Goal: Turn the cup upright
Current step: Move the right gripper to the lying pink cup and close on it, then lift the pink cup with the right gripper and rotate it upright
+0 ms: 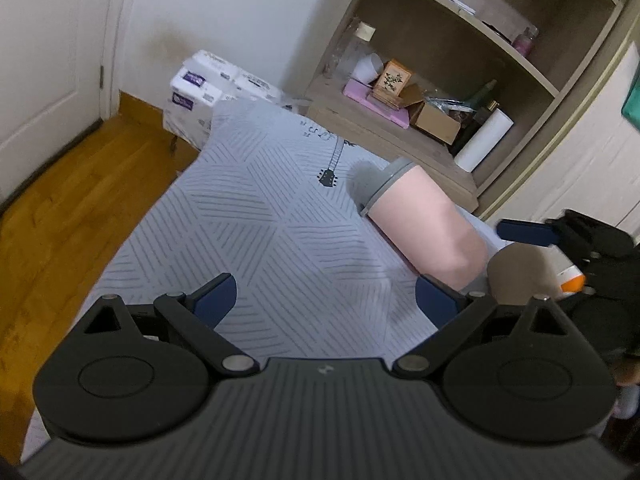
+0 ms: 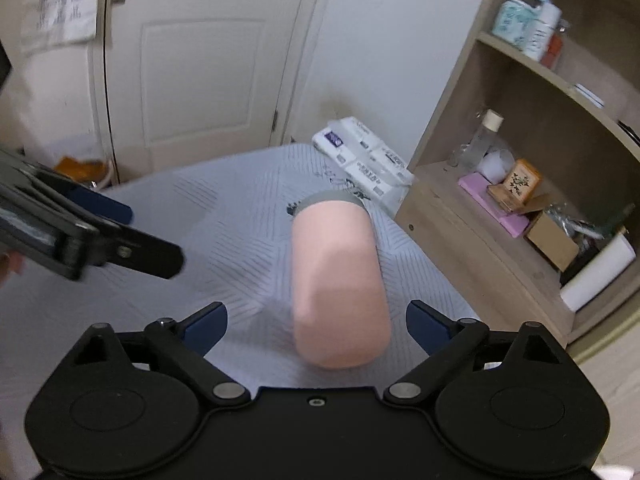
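Observation:
A pink cup with a grey rim lies on its side on the patterned white tablecloth, rim pointing away. My right gripper is open, its blue fingers on either side of the cup's base, apart from it. In the left wrist view the cup lies to the right and ahead of my open, empty left gripper. The right gripper also shows there at the right edge, and the left gripper shows in the right wrist view at the left.
A wooden shelf unit with boxes, a bottle and a paper roll stands right of the table. Tissue packs sit beyond the table's far edge. A white door and wood floor lie to the left.

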The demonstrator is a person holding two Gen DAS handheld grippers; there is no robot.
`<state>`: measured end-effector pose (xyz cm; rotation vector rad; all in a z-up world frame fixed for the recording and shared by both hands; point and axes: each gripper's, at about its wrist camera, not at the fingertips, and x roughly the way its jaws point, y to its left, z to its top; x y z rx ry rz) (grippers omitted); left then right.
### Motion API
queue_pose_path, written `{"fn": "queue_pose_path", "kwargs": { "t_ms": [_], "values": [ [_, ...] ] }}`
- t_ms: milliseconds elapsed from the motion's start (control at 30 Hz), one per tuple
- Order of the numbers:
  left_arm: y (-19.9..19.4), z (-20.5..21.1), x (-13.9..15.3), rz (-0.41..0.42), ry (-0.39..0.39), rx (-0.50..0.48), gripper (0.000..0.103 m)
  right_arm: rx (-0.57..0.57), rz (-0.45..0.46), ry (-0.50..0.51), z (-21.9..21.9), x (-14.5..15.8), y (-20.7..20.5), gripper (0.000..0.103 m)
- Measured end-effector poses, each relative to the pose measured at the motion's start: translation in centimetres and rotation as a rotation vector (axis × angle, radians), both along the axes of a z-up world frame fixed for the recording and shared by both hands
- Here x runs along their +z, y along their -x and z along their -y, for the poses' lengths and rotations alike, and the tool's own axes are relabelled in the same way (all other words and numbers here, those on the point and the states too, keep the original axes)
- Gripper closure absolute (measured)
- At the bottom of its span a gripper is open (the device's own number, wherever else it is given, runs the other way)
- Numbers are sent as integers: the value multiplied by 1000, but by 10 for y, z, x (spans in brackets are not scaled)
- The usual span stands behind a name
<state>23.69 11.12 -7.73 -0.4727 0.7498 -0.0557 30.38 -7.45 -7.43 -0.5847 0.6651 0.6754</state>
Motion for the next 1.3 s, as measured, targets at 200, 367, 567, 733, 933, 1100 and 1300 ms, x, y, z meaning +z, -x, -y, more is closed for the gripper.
{"fn": "queue_pose_path", "kwargs": {
  "t_ms": [200,367,567,733,933,1100,1300],
  "values": [
    [-3,-7,-8,3,72,-10,6,-20,-48,71,-8,-20,-24,21],
    [-3,-7,-11,-5,110,-11,6,-59,-81,49,-4,-16,-25,36],
    [1,-3,-11,-7,216,-41,6,-119,-125,-23,6,-1,0,36],
    [9,8,-12,-25,285,-101,6,-192,-177,-90,24,0,30,36],
    [22,29,-20,-75,331,-189,6,-261,-279,-167,49,-8,71,36],
    [26,48,-22,-95,321,-229,6,-312,-375,-243,68,-17,88,36],
    [25,59,-28,-116,304,-240,6,-304,-417,-271,76,-26,90,33]
  ]
}}
